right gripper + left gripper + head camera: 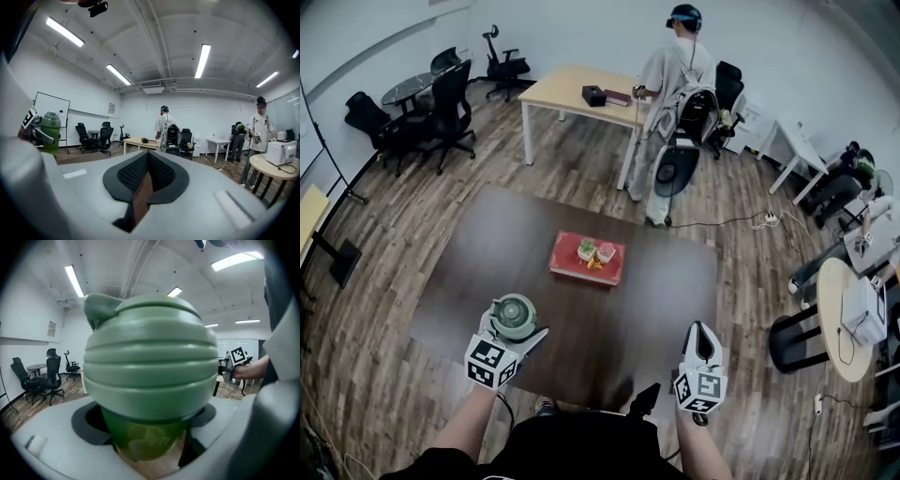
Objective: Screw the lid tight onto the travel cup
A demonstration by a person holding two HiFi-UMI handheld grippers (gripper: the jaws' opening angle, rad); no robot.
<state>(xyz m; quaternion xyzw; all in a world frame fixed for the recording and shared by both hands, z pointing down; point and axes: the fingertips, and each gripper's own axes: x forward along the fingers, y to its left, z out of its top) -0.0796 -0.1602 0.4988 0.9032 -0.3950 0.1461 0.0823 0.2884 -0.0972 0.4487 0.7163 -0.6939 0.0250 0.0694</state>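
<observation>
The travel cup (514, 317) has a translucent green body (140, 444) and a ribbed pale-green lid (150, 362) that sits on top of it. My left gripper (517, 330) is shut on the cup's body just below the lid and holds it upright above the dark table's near left part. In the right gripper view the cup (50, 131) shows far to the left. My right gripper (701, 330) hovers over the table's near right edge, apart from the cup. Its jaws are shut, black pads (157, 171) pressed together with nothing between them.
A red tray (567, 265) with small items lies mid-table on the dark brown table (487, 253). Behind it a person (670, 75) stands by a light wooden table (562, 89). Office chairs (450, 103) stand at the back left, a round table (834, 319) at the right.
</observation>
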